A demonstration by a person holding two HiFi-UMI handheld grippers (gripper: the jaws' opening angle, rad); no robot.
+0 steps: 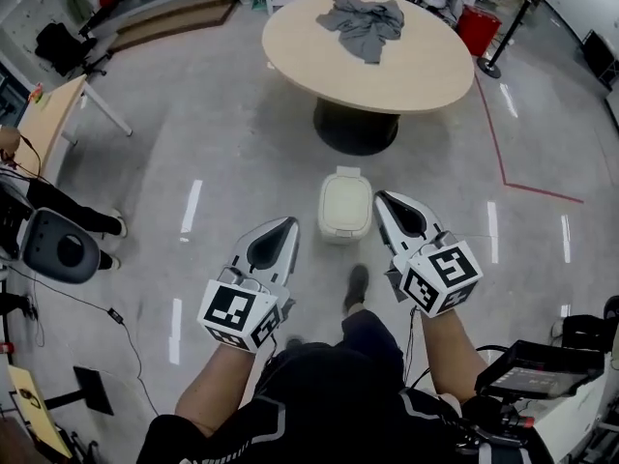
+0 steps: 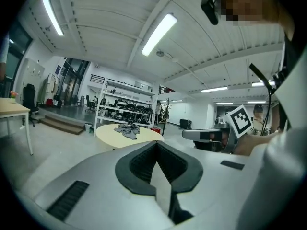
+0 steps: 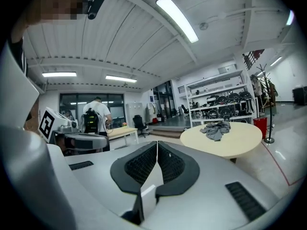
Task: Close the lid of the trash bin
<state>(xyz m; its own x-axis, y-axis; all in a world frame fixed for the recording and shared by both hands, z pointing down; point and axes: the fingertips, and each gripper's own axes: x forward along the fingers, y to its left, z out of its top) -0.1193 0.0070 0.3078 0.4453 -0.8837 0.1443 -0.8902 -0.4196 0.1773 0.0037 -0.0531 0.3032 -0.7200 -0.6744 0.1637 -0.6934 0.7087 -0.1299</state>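
Observation:
The small cream trash bin [image 1: 345, 204] stands on the grey floor just in front of the person, below the round table. Its lid lies flat on top and looks down. My left gripper [image 1: 290, 222] hovers to the bin's left, jaws pressed together with nothing between them. My right gripper [image 1: 380, 197] hovers by the bin's right side, also shut and empty. Both are held well above the floor and touch nothing. The left gripper view shows its jaws [image 2: 156, 143] meeting; the right gripper view shows the same [image 3: 157, 144]. Neither gripper view shows the bin.
A round beige table [image 1: 416, 66] with a grey cloth [image 1: 363, 22] stands beyond the bin. The person's shoe [image 1: 356, 286] is just behind the bin. A red tape line [image 1: 503, 153] runs at right, a chair [image 1: 58, 245] and desk [image 1: 48, 119] at left.

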